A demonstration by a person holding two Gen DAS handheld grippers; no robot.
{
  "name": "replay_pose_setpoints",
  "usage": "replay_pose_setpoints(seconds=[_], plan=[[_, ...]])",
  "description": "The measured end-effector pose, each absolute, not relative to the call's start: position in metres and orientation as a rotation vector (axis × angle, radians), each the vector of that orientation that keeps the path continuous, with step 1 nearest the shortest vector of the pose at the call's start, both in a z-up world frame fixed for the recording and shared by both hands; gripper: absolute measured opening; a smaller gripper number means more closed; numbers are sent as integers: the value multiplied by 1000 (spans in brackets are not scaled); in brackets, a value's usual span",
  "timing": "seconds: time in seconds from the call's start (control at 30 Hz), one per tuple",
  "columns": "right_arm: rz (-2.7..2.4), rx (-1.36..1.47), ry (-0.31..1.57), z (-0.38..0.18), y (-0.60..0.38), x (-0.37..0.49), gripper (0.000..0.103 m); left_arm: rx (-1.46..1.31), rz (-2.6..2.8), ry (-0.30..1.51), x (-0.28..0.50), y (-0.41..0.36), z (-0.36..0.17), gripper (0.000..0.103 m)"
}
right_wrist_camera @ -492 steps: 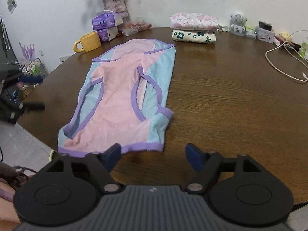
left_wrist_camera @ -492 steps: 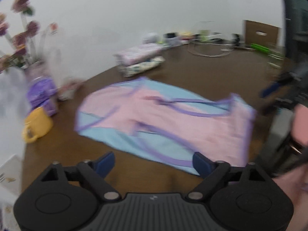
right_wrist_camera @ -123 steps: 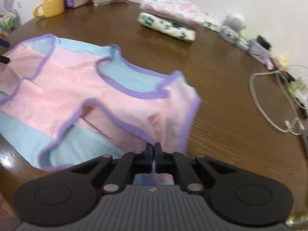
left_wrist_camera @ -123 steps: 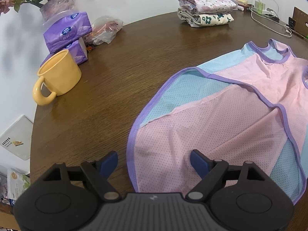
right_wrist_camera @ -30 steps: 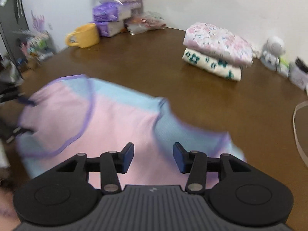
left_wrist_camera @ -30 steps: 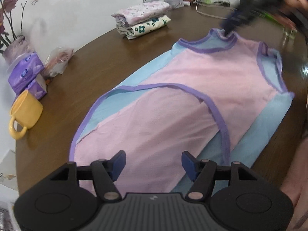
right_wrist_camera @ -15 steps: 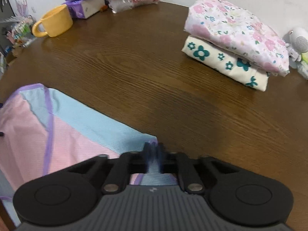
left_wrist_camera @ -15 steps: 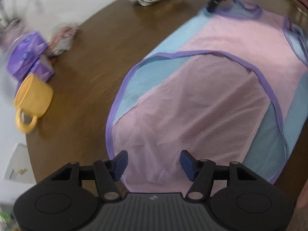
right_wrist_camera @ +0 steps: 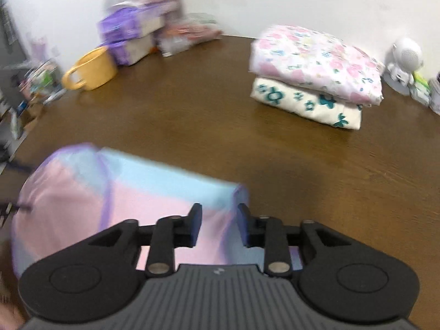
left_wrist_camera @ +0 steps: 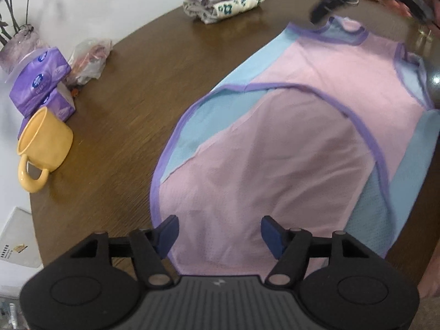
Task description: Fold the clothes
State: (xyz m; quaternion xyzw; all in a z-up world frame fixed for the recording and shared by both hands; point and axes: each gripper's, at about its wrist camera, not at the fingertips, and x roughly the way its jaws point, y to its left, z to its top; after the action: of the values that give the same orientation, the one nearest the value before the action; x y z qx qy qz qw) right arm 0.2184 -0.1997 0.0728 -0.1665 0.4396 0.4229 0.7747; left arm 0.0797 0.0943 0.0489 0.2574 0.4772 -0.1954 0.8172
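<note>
A pink and light-blue sleeveless garment with purple trim point(left_wrist_camera: 288, 143) lies spread flat on the round brown table point(left_wrist_camera: 132, 93). My left gripper point(left_wrist_camera: 220, 232) is open just above the garment's near hem, holding nothing. My right gripper point(right_wrist_camera: 220, 225) is open over the shoulder end of the garment point(right_wrist_camera: 115, 192), holding nothing; that view is blurred by motion. The right gripper also shows as a dark blur in the left wrist view point(left_wrist_camera: 327, 2), by the neckline.
A yellow mug point(left_wrist_camera: 44, 148) and purple tissue packs point(left_wrist_camera: 41, 82) stand at the table's left edge, with a plastic bag point(left_wrist_camera: 88, 60) behind. Two folded floral garments point(right_wrist_camera: 316, 74) are stacked at the far side. A white figurine point(right_wrist_camera: 404, 60) and cables sit beyond.
My right gripper was shut on the garment's shoulder corner half a second ago; it has opened, let go and pulled back. My left gripper stays open over the hem.
</note>
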Motion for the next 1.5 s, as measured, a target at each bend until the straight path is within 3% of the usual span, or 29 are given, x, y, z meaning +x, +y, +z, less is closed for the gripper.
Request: replay_pose_setpoints(seconds=[0.37, 0.53, 0.63, 0.77, 1.0, 1.07, 1.23, 1.5], plan=[[1066, -539, 1015, 44, -244, 84, 29, 485, -364, 1035, 84, 106, 40, 69], [1014, -402, 955, 59, -280, 79, 32, 475, -338, 1029, 82, 106, 39, 71], [841, -295, 905, 70, -318, 104, 37, 495, -323, 1018, 80, 102, 39, 71], [589, -186, 920, 61, -367, 146, 35, 506, -302, 1012, 78, 98, 39, 71], [575, -163, 994, 34, -382, 166, 24, 487, -269, 1009, 76, 99, 39, 71], [573, -171, 995, 34, -382, 165, 3, 487, -265, 1012, 76, 98, 39, 71], [569, -189, 997, 34, -385, 164, 5, 491, -257, 1012, 76, 95, 39, 71], [606, -109, 897, 54, -362, 184, 28, 487, -253, 1009, 75, 95, 39, 71]])
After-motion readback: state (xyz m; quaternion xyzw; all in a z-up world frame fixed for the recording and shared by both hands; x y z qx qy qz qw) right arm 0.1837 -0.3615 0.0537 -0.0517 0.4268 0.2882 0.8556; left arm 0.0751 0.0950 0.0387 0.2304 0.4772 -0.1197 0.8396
